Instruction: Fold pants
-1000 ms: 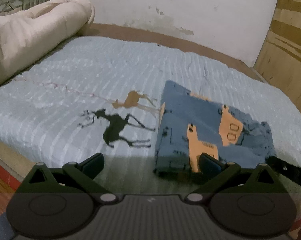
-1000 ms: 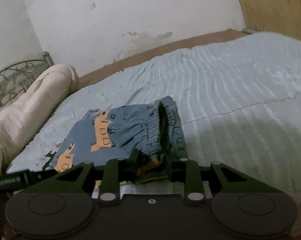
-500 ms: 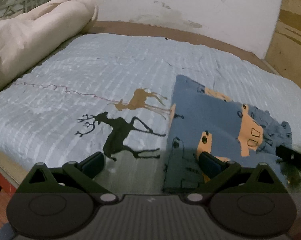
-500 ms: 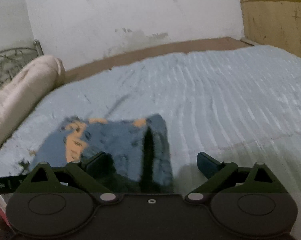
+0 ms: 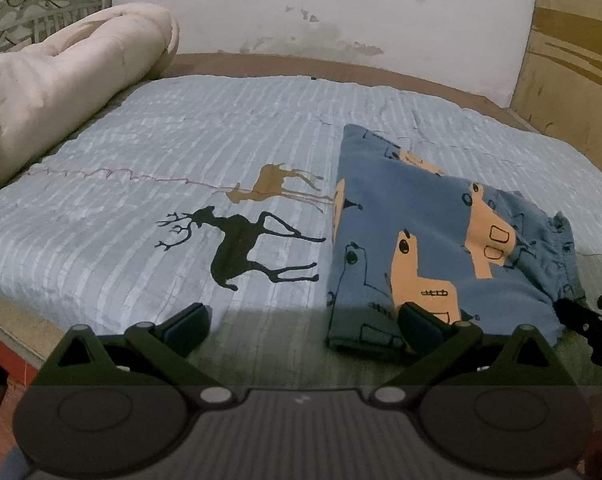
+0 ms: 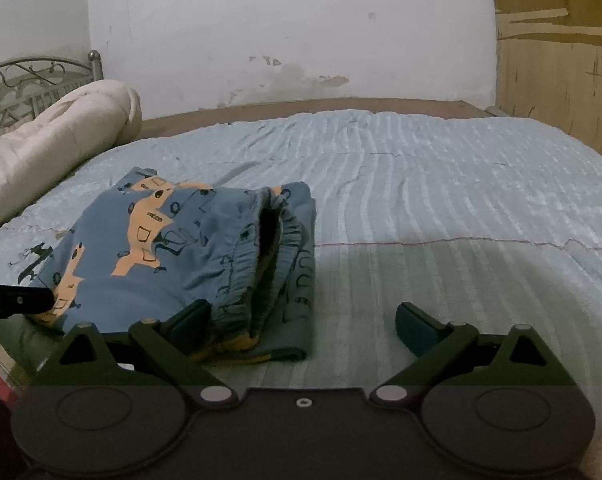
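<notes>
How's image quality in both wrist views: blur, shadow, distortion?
Left wrist: sharp, dim light; a shadow band darkens the bedspread in front of the left gripper; fisheye bows the bed's far edge. Right wrist: also sharp, a similar shadow over the near bedspread and the pants hem; dark corners in both.

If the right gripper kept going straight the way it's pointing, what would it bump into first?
Probably the light blue ribbed bedspread. The right gripper, jaws open, points down at bare cover; the folded blue pants with orange cars lie mostly left of that line, though their near edge is close and depth is unclear.
</notes>
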The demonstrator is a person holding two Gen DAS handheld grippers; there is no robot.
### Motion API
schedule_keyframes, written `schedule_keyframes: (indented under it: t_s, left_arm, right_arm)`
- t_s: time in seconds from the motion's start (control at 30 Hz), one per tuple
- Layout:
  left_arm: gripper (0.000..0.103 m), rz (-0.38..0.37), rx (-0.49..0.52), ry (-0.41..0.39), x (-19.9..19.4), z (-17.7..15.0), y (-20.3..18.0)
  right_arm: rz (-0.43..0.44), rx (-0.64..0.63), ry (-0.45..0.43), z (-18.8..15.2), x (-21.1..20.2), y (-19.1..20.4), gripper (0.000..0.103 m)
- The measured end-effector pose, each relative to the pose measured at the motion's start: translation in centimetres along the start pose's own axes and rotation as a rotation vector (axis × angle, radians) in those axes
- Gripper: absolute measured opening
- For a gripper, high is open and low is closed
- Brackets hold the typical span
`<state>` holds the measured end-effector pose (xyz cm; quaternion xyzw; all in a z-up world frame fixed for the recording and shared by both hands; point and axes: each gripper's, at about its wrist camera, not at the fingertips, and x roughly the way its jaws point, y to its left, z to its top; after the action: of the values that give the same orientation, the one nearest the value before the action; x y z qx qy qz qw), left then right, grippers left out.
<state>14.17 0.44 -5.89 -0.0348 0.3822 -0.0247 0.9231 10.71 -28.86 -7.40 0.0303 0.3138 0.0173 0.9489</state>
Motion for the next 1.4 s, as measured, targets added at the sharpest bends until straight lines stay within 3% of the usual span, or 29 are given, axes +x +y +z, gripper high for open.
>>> schedule_keyframes:
  t_s: [0.1,0.3,0.43,0.57,0.67,0.73,0.9,1.0,1.13,1.2,1.27,1.4]
  left_arm:
    - [0.102,-0.01,-0.024,-0.014,-0.5,0.7,0.2]
    - [0.102,-0.003,-0.036,-0.005,0.5,1.9,-1.0]
    - [0.102,0.009,-0.012,0.0,0.8,1.0,-1.6]
    - [0.102,0.001,-0.007,0.009,0.8,0.8,-1.6]
    - [0.102,-0.001,0.0,0.012,0.9,0.8,-1.6]
    - [0.102,-0.005,0.005,0.012,0.8,0.7,-1.5]
    - [0.102,-0.009,0.004,0.013,0.8,0.6,-1.4]
    - [0.102,-0.011,-0.002,0.011,0.9,0.5,-1.4]
    - [0.102,-0.013,0.0,0.01,0.8,0.4,-1.4]
    - [0.102,-0.02,0.0,0.011,0.7,0.4,-1.3]
    - [0.102,-0.025,0.004,0.011,0.6,0.3,-1.2]
    - [0.102,-0.021,0.003,0.01,0.7,0.2,-1.2]
  right_arm:
    - [0.012,-0.006,-0.019,0.0,-0.4,-0.1,0.098]
    - [0.082,-0.062,-0.168,3.0,-1.0,0.4,0.102]
    - [0.195,-0.132,-0.144,6.3,2.7,2.1,0.102]
    - [0.244,-0.245,-0.084,8.4,6.5,4.2,0.102]
    - [0.222,-0.297,0.001,9.0,9.0,4.9,0.102]
    - [0.148,-0.32,0.025,8.8,10.1,4.7,0.102]
    - [-0.009,-0.187,0.029,8.0,10.3,-0.1,0.102]
    - [0.01,-0.085,0.003,8.1,8.6,-2.2,0.1]
    - [0.063,-0.105,-0.069,7.1,5.1,-1.4,0.102]
    - [0.067,-0.125,-0.045,6.0,4.6,-1.2,0.102]
    - [0.015,-0.143,-0.019,4.5,4.8,-1.7,0.102]
    - [0.056,-0.001,-0.005,3.5,4.5,-4.3,0.102]
